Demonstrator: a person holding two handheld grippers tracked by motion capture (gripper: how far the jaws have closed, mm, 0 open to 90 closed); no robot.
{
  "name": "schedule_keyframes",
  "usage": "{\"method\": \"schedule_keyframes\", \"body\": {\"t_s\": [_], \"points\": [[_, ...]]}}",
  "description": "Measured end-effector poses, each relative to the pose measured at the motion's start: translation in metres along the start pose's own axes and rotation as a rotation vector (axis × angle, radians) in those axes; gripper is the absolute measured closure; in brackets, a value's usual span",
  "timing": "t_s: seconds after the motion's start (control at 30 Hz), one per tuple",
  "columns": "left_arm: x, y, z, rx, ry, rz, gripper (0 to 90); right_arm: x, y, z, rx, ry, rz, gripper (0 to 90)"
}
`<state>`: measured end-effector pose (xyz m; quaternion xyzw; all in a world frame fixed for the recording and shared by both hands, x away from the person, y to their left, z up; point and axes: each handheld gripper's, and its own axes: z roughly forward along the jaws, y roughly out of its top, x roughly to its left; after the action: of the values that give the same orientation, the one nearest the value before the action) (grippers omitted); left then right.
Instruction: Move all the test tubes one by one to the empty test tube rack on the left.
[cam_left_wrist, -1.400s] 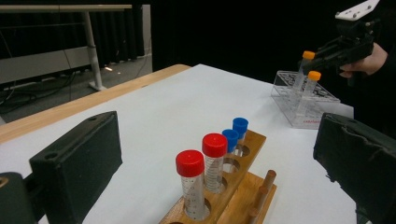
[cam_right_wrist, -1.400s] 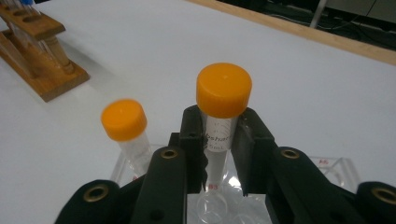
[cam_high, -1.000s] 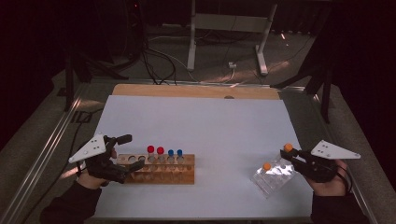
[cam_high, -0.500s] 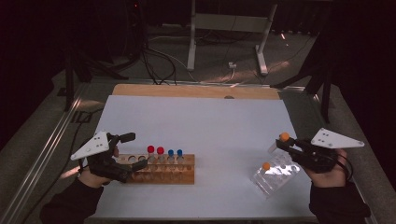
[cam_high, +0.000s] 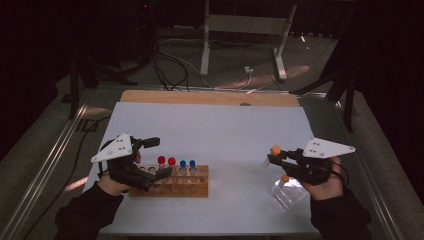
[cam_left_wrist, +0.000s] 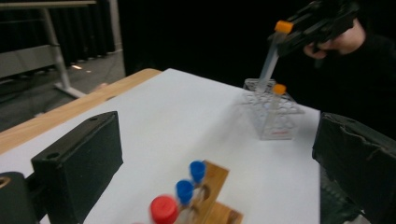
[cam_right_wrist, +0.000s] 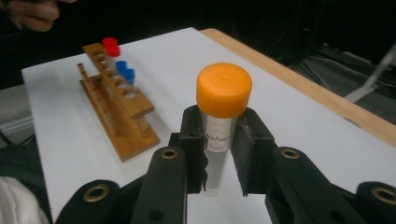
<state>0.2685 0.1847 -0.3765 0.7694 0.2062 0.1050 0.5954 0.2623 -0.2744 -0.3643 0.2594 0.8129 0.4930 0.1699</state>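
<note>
An orange-capped tube (cam_right_wrist: 223, 122) is clamped just under its cap by the right gripper (cam_high: 278, 159), at five o'clock on the table (cam_high: 220, 125), above the clear rack (cam_high: 289, 194). The left gripper (cam_high: 159, 159), jaws apart and empty, is held at the wooden rack (cam_high: 172, 183) at seven o'clock. The tube should be kept upright and carried over to a free hole.

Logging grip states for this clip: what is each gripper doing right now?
Left gripper: open, holding nothing, beside the wooden rack.
Right gripper: shut on the orange-capped tube, above the clear rack.
</note>
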Motion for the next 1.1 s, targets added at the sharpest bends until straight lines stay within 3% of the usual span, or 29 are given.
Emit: {"method": "schedule_keyframes", "body": {"t_s": [0.5,0.6,0.83,1.1], "points": [[-0.019,0.028,0.058,0.01,-0.112,0.048,8.8,0.024,0.008,0.034,0.018,0.118,-0.043,74.3],[-0.024,0.032,0.069,-0.006,-0.124,0.068,15.6,0.028,0.009,0.037,0.02,0.131,-0.048,74.3],[-0.033,0.041,0.092,-0.026,-0.183,0.074,21.2,0.034,0.01,0.043,0.024,0.157,-0.058,74.3],[-0.047,0.046,0.117,0.014,-0.202,0.088,31.3,0.038,0.011,0.049,0.033,0.176,-0.061,74.3]]}}
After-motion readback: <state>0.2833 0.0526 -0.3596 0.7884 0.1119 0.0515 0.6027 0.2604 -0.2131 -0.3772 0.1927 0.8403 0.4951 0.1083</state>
